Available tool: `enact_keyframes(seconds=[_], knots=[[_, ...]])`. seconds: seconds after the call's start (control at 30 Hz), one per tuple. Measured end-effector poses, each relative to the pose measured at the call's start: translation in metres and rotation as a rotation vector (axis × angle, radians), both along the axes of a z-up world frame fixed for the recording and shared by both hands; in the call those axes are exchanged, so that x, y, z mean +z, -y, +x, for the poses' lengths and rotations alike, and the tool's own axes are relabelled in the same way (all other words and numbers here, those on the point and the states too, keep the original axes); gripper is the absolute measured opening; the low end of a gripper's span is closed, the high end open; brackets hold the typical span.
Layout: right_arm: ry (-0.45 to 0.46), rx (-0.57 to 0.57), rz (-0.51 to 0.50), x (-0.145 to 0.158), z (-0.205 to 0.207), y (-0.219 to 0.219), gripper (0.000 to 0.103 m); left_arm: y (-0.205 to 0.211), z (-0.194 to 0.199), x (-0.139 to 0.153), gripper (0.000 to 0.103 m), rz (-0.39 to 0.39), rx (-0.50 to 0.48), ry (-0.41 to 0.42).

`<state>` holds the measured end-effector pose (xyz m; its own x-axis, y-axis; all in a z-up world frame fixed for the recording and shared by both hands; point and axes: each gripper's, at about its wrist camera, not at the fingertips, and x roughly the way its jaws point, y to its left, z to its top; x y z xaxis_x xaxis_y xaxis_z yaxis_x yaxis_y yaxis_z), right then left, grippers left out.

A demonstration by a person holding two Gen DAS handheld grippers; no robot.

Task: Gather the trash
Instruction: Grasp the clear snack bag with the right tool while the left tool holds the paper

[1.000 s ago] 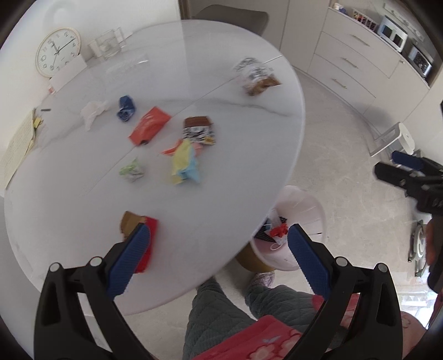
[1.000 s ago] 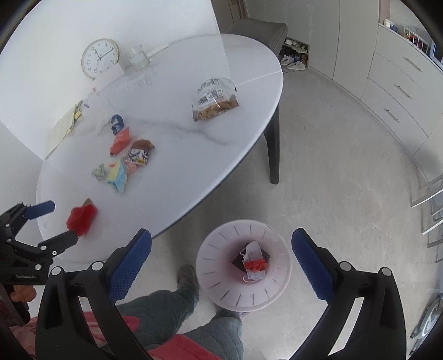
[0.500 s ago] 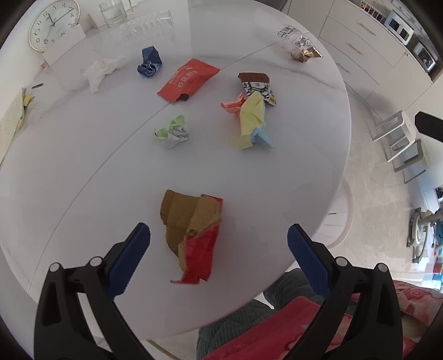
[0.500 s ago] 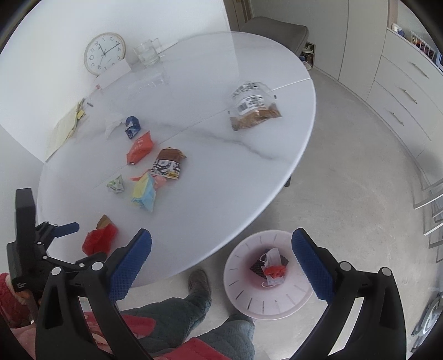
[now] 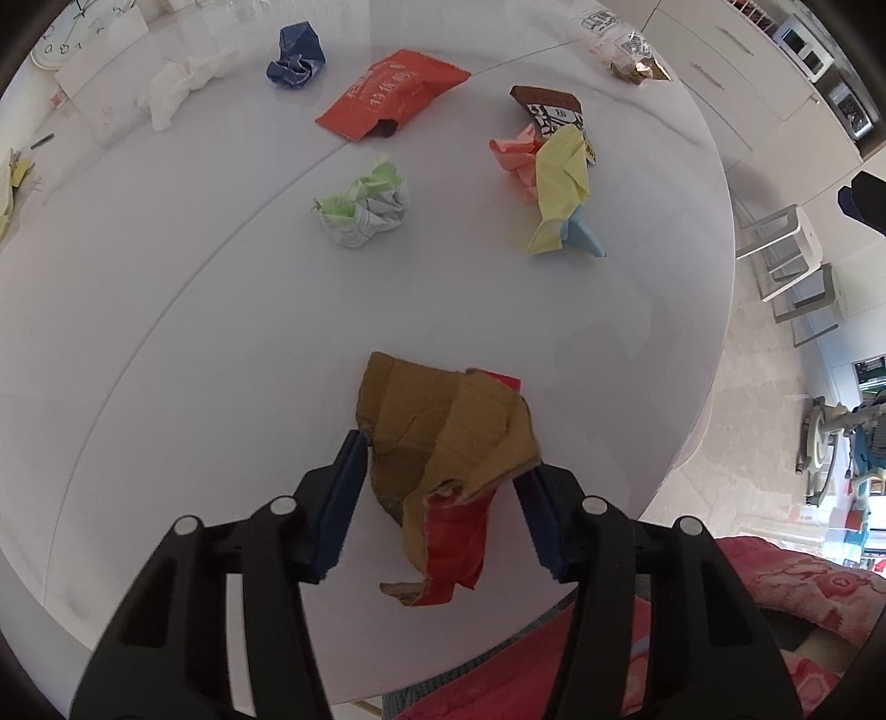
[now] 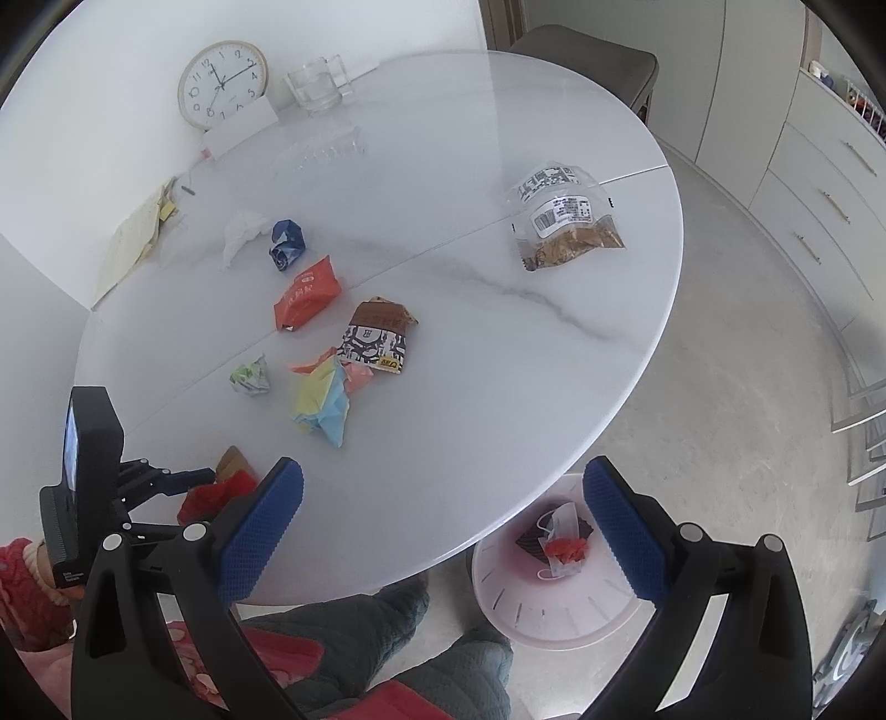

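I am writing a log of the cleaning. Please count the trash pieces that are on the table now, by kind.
Crumpled paper balls and wads: 4 (blue, green-white, white tissue, pastel bundle)
Snack wrappers and bags: 4 (orange, brown patterned, clear bag, brown-red wrapper between the left gripper's fingers)
Total: 8

The crumpled brown-and-red wrapper point(image 5: 443, 471) covers the right finger's pad of the left gripper point(image 5: 443, 487); contact there cannot be confirmed. Bench point(image 6: 443, 498) edge partly hides the bin point(image 6: 554, 603). Clock point(image 5: 52, 47) is cut off by the frame.
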<state>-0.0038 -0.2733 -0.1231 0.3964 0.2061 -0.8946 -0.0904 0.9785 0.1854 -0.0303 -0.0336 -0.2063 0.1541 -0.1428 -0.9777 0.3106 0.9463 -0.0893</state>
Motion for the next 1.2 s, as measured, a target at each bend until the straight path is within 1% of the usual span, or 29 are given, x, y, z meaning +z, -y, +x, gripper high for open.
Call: enact_keyframes(seconds=[0.1, 0.13, 0.17, 0.33, 0.47, 0.57, 0.67, 0.77, 0.8, 0.87, 0.93, 0.97, 1.03, 1.1, 1.2], knots=[[-0.003, -0.002, 0.001, -0.002, 0.002, 0.002, 0.100, 0.004, -0.002, 0.004, 0.045, 0.002, -0.019, 0.024], [-0.005, -0.002, 0.002, -0.003, 0.003, 0.003, 0.100, 0.006, -0.003, 0.006, 0.039, 0.001, -0.027, 0.030], [-0.006, -0.002, 0.002, -0.003, 0.004, 0.004, 0.101, 0.009, -0.002, 0.008, 0.029, 0.004, -0.037, 0.026], [0.006, -0.003, 0.001, -0.003, 0.021, 0.009, 0.100, 0.019, 0.002, 0.014, 0.029, 0.004, -0.041, 0.049], [0.031, 0.003, 0.005, 0.003, 0.031, 0.010, 0.100, 0.018, 0.002, 0.014, 0.029, 0.003, -0.032, 0.051], [0.051, 0.001, 0.005, 0.006, 0.039, 0.013, 0.100, 0.016, 0.004, 0.022, 0.029, -0.005, -0.017, 0.060], [0.065, -0.001, 0.004, 0.007, 0.053, 0.018, 0.100, 0.016, 0.010, 0.043, 0.029, -0.037, 0.006, 0.088], [0.080, -0.007, -0.012, 0.005, 0.080, 0.026, 0.100, 0.025, 0.025, 0.075, 0.029, -0.060, 0.008, 0.161], [0.079, -0.015, -0.021, 0.002, 0.094, 0.029, 0.100, 0.032, 0.033, 0.086, 0.029, -0.064, 0.008, 0.185], [0.079, -0.025, -0.024, -0.005, 0.117, 0.035, 0.100, 0.042, 0.046, 0.099, 0.029, -0.077, 0.009, 0.208], [0.066, -0.039, -0.042, -0.019, 0.147, 0.041, 0.100, 0.055, 0.065, 0.108, 0.029, -0.097, 0.000, 0.221], [0.060, -0.042, -0.050, -0.025, 0.157, 0.043, 0.100, 0.064, 0.075, 0.111, 0.029, -0.095, -0.006, 0.241], [0.035, -0.053, -0.089, -0.043, 0.185, 0.045, 0.100, 0.076, 0.090, 0.111, 0.029, -0.082, -0.017, 0.255], [0.017, -0.064, -0.119, -0.058, 0.205, 0.047, 0.100, 0.089, 0.107, 0.106, 0.029, -0.072, -0.027, 0.237], [-0.015, -0.075, -0.138, -0.078, 0.229, 0.049, 0.100, 0.096, 0.117, 0.104, 0.029, -0.055, -0.038, 0.233]])
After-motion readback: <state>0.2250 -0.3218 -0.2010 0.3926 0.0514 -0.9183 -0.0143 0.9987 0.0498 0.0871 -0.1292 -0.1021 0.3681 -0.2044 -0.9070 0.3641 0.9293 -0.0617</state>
